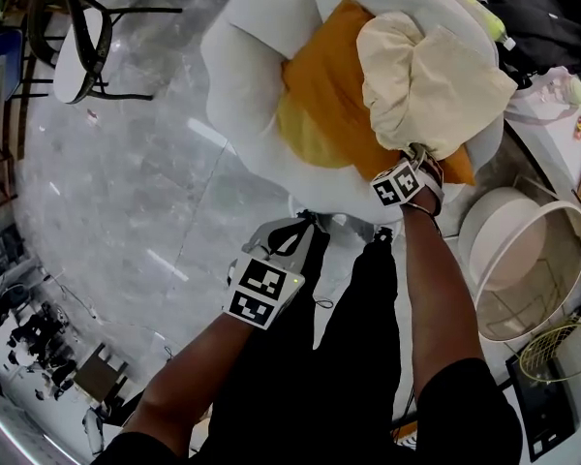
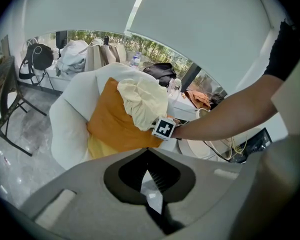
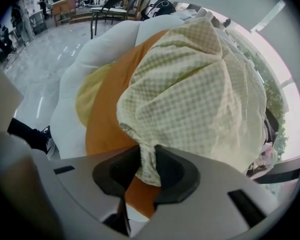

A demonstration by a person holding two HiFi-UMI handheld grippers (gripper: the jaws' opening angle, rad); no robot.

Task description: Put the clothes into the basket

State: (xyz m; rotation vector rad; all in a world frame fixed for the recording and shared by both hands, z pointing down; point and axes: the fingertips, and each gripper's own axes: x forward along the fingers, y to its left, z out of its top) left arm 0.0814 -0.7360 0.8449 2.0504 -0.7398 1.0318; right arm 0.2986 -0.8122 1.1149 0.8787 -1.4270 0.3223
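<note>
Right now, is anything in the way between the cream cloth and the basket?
Nothing visible blocks it. The right gripper is shut on the cloth, which lies on the chair. The basket stands beside the chair at the person's right, its top open. Only the chair's rim lies between them.

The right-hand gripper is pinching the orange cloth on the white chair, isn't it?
Not quite: the right gripper pinches the cream checked garment, not the orange cloth beneath it on the white chair. The right gripper view shows the cream fabric between its jaws.
</note>
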